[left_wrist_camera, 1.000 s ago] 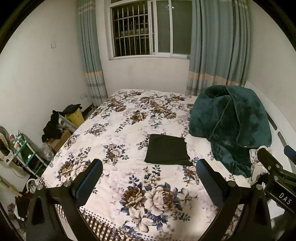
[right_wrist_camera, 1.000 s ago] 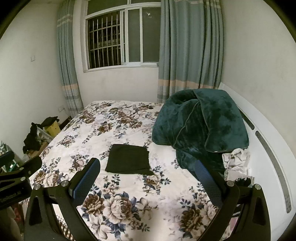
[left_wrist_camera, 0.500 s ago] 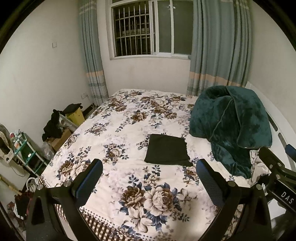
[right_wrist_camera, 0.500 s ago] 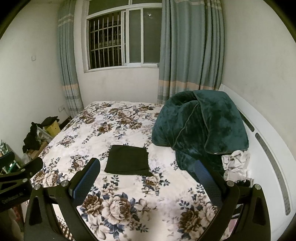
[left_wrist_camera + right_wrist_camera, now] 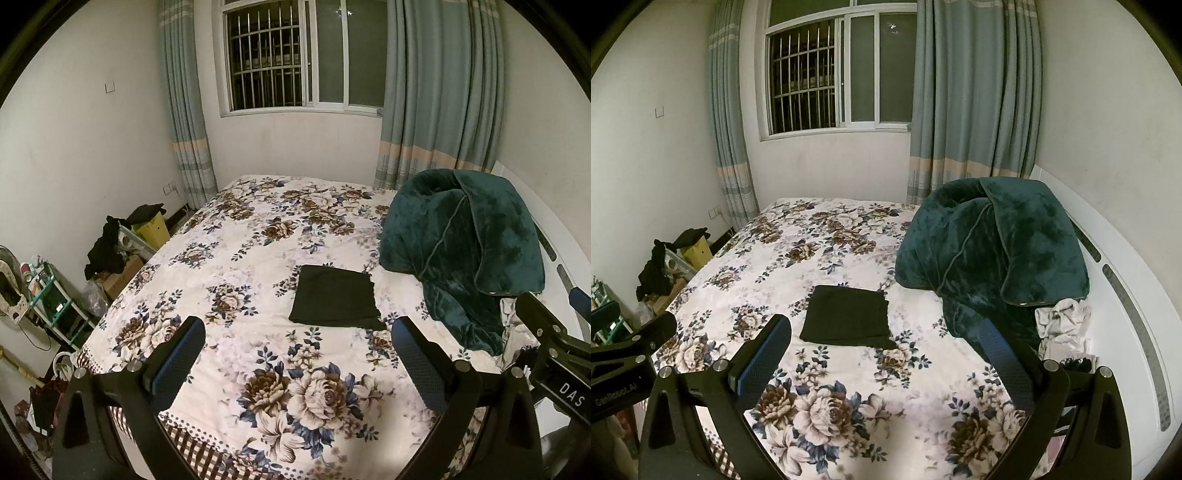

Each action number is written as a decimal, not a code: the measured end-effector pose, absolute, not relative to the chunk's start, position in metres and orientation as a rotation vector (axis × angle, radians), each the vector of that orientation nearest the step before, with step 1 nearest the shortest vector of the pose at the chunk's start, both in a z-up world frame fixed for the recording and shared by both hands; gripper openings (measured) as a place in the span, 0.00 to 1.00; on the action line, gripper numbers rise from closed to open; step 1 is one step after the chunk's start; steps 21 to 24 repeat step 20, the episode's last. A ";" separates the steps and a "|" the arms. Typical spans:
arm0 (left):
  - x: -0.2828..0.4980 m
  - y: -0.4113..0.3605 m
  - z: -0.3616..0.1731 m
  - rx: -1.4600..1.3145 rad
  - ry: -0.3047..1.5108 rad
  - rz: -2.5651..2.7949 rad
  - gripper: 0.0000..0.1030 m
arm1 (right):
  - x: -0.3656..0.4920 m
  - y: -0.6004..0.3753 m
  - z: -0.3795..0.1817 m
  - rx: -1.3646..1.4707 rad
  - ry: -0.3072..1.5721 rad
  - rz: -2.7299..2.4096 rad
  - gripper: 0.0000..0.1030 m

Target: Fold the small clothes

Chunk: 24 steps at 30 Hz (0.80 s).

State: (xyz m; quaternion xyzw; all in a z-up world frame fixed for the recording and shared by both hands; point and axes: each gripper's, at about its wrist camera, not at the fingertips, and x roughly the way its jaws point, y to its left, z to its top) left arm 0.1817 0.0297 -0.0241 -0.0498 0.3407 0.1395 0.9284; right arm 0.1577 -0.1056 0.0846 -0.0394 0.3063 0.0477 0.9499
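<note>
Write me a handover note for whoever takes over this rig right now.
Left tool: open, holding nothing, raised above the near end of the bed.
Right tool: open, holding nothing, alongside it.
Dark garment: lies flat mid-bed as a neat rectangle; it looks folded.
Crumpled white clothes: heaped by the green blanket near the headboard, unfolded.
Left to do: probably take the white pile next.

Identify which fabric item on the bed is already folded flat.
The black cloth mid-bed, a neat flat rectangle. The teal blanket is heaped and the white garment is crumpled.
</note>
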 end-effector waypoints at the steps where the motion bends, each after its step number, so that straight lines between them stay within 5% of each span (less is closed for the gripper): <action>1: 0.181 0.030 -0.024 -0.102 0.698 0.286 1.00 | 0.158 -0.105 0.084 -0.079 0.623 0.097 1.00; 24: 0.183 0.031 -0.023 -0.098 0.691 0.285 1.00 | 0.156 -0.105 0.085 -0.080 0.623 0.094 1.00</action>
